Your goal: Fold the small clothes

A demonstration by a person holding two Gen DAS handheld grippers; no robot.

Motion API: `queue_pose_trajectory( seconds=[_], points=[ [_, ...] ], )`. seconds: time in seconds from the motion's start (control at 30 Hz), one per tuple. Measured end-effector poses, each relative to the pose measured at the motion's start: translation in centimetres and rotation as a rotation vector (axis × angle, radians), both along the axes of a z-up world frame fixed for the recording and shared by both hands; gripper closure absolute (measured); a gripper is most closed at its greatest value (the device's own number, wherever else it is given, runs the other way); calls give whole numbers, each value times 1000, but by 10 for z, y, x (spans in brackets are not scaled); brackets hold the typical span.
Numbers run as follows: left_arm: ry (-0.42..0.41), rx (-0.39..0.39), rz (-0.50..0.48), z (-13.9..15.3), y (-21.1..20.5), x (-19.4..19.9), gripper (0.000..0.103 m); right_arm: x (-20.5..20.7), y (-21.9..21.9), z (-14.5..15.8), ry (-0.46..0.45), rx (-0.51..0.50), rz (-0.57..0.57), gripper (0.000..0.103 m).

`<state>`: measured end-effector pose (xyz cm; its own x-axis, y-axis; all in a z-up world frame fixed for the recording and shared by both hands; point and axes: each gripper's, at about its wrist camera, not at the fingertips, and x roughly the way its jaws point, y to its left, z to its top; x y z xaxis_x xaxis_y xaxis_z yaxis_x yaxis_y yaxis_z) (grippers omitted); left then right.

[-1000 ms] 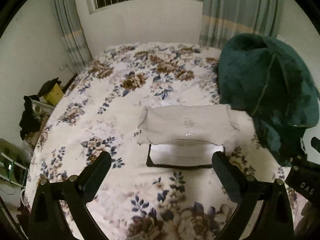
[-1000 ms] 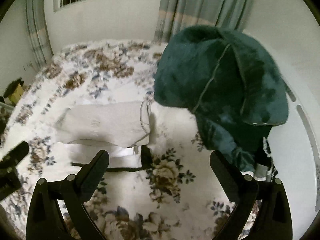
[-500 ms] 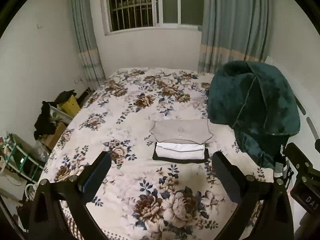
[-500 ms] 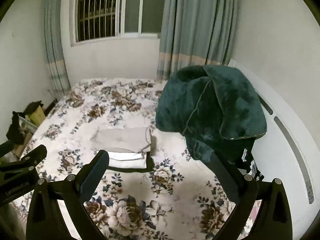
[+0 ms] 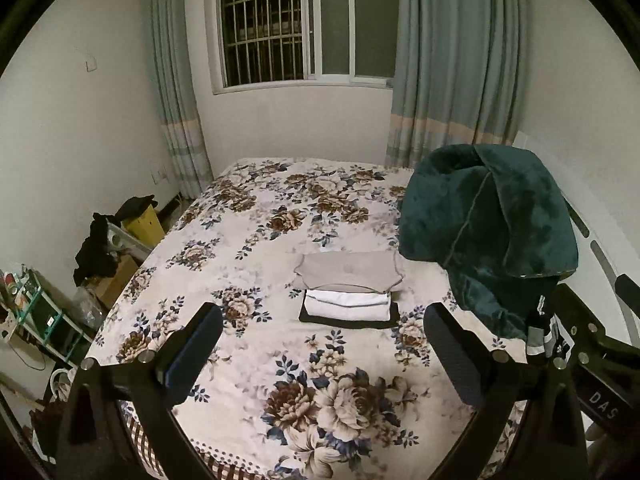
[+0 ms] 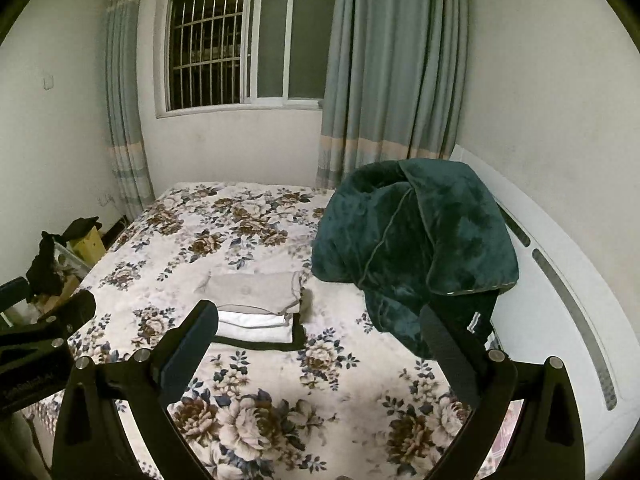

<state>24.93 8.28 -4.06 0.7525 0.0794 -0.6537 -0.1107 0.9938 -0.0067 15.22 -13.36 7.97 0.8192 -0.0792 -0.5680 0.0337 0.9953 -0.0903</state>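
Left wrist view shows us our left tongs [image 5: 322,332] with both fingers spread wide and nothing between them. Straight ahead of those tongs, out past the fingertips and not touching them, we see the stack of folded clothes [image 5: 347,294] sitting on the flowery bed [image 5: 320,396]. A grey piece [image 5: 349,272] lies on top, white pieces [image 5: 347,305] are under it, and a dark piece [image 5: 349,317] is at the very bottom with its edge peeking out. In the right wrist view our right tongs [image 6: 318,332] are spread wide too, and they hold nothing. From there the stack [image 6: 256,308] sits ahead and over to the left side, partly behind the left finger [image 6: 188,348]. To the right of both tongs we see a big green blanket [image 5: 488,236] bunched up in a heap (it looks far too large to count as small clothes). We think the folding job is nearly over or all done, because every small piece we can see is flat, tidy and piled up, and both tongs are well back from the pile. We cannot see any loose small clothes waiting on the bed. Some dark things [image 5: 96,248] hang on the stuff beside the bed, far to the left of the tongs, but we cannot tell if they belong to the job. If more clothes are left, they are somewhere we cannot see.
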Motion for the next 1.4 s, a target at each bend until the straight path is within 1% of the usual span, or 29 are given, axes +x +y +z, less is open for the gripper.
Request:
queue_pose_trajectory(
  seconds=[0.17,0.33,0.43,0.7,0.97,1.3,1.4],
  points=[
    [-7,-6,20,2,1,-6,0,-5,-3,2,-4,2,6,1],
    [-15,-10,41,4,5,-8,0,0,-4,3,-1,3,19,1],
    [-23,1,56,5,8,-10,0,0,-4,2,0,-2,24,0],
    [-27,16,62,6,5,-14,0,8,-3,3,0,9,49,0],
    [-56,25,65,15,6,-23,0,5,-4,2,-11,14,55,0],
    [-58,27,64,16,6,-25,0,1,-3,9,-28,24,56,0],
    [-62,36,67,20,6,-27,0,1,-4,9,-25,26,54,0]
  ],
)
